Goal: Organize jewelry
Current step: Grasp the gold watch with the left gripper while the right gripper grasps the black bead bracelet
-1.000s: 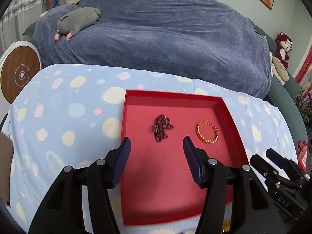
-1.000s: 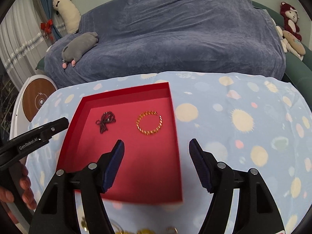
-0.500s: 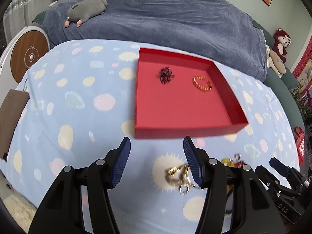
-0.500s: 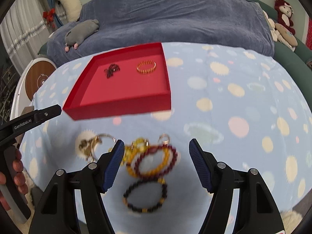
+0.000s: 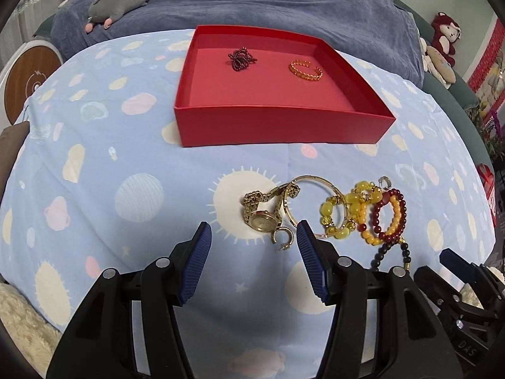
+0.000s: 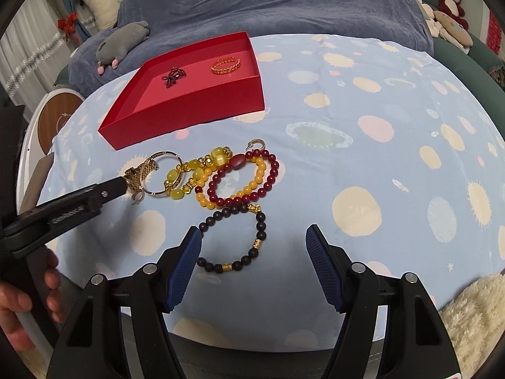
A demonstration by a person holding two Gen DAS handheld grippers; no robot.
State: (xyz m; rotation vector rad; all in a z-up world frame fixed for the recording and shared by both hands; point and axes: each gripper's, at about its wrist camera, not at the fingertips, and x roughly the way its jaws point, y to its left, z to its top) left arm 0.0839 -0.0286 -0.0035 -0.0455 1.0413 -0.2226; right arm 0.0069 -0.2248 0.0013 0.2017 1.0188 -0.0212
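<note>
A red tray (image 5: 284, 126) (image 6: 189, 107) holds a dark red chain (image 5: 241, 58) (image 6: 173, 74) and a gold bracelet (image 5: 305, 70) (image 6: 225, 64). In front of it a pile of jewelry lies on the cloth: a gold watch (image 5: 265, 218) (image 6: 139, 172), a gold bangle (image 5: 315, 186), yellow beads (image 5: 350, 208) (image 6: 195, 170), a red bead bracelet (image 6: 246, 180) (image 5: 388, 218) and a dark bead bracelet (image 6: 249, 237). My left gripper (image 5: 252, 255) is open, just short of the watch. My right gripper (image 6: 254, 255) is open over the dark bracelet.
The table wears a pale blue spotted cloth (image 6: 378, 126). A sofa under a blue cover (image 5: 252, 0) stands behind, with a grey plush toy (image 5: 120, 0). A round wooden-faced device (image 5: 28, 75) stands at the left. A fluffy rug (image 6: 467, 322) lies at the lower right.
Both grippers have drawn back from over the tray toward the table's near edge, so the jewelry pile has come into view. Both stay open.
</note>
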